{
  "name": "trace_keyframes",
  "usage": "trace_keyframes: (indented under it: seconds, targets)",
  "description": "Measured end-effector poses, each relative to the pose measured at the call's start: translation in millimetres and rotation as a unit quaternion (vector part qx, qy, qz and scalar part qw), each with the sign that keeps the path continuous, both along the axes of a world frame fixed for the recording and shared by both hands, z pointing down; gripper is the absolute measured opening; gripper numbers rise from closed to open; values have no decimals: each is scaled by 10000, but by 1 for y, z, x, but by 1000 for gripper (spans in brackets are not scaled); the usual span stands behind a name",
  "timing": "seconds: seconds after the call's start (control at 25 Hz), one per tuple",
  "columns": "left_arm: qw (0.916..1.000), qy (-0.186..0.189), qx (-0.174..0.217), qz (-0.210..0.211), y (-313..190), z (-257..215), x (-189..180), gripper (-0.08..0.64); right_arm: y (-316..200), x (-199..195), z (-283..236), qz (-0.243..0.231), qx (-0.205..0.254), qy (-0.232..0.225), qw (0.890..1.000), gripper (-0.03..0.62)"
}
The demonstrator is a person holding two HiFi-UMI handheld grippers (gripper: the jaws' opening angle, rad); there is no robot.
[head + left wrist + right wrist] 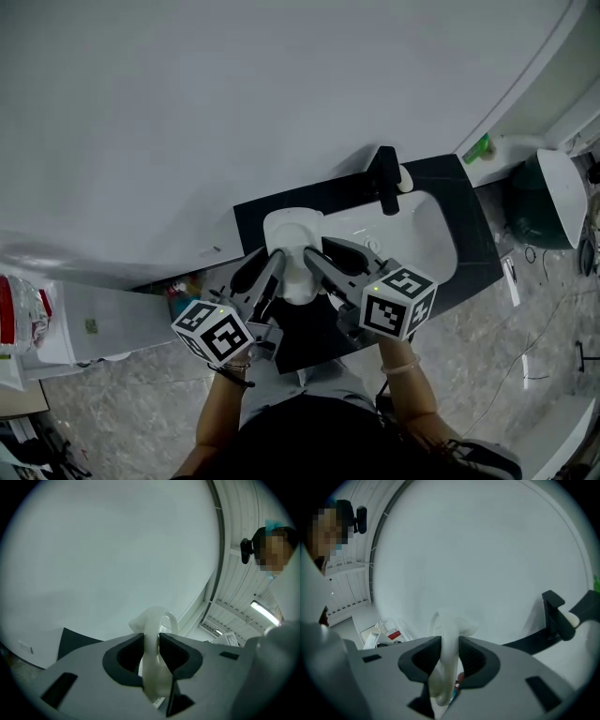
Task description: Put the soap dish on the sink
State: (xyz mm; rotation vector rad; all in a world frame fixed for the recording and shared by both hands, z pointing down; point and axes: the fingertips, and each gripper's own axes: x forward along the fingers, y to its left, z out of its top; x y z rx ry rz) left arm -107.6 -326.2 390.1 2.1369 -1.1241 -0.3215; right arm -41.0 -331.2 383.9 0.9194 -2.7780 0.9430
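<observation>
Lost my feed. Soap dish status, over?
Left gripper, right gripper both shut on soap dish. Dish over sink counter. Faucet apart, to its right.

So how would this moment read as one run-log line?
holding: soap dish | left gripper: jaws shut on dish | right gripper: jaws shut on dish | location: at sink edge | released: no
</observation>
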Motion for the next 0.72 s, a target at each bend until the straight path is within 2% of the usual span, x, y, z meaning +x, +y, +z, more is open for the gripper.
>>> trace_keyframes:
  seconds: [0.36,0.72]
  targets:
    - [9989,-36,-462,65,-79,76,-12,107,-78,-11,77,193,-453,2,9988,121]
    - [9947,-242,-976,219,-122,139,-5,107,-120,-5,140,198,-854,64,9961,121]
